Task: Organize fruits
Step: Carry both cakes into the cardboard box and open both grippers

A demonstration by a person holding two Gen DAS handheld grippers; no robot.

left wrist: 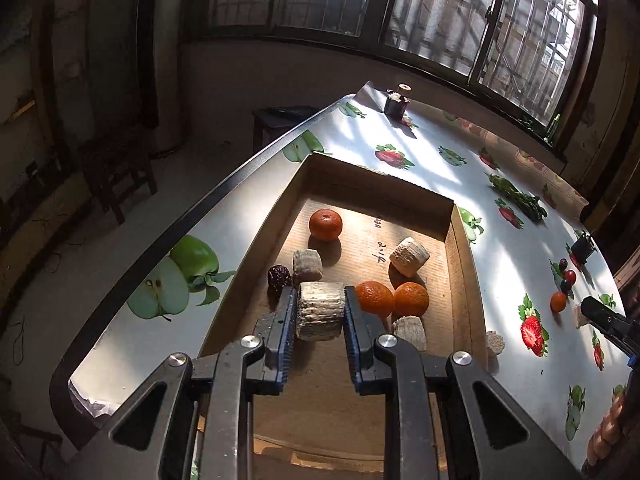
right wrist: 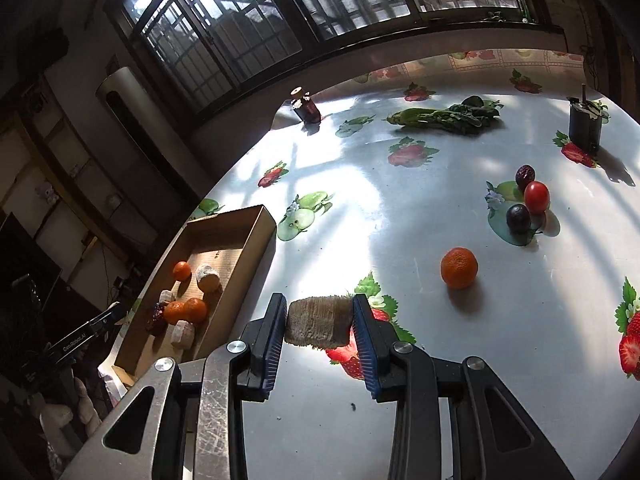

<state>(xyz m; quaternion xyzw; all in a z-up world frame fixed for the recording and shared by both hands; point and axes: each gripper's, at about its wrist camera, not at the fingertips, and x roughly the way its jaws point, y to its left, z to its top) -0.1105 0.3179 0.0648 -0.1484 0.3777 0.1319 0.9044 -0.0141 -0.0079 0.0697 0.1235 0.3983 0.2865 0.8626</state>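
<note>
Here left gripper (left wrist: 321, 312) clamps ribbed pale cylinder (left wrist: 320, 315); right gripper (right wrist: 320, 320) clamps ridged chunk (right wrist: 319, 322).

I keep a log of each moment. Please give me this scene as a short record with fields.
left gripper: shut on a pale ridged chunk, above the cardboard box
right gripper: shut on another pale chunk, above the table
in box: three oranges, pale chunks, one dark red fruit
loose on table: orange, small red fruit
</note>
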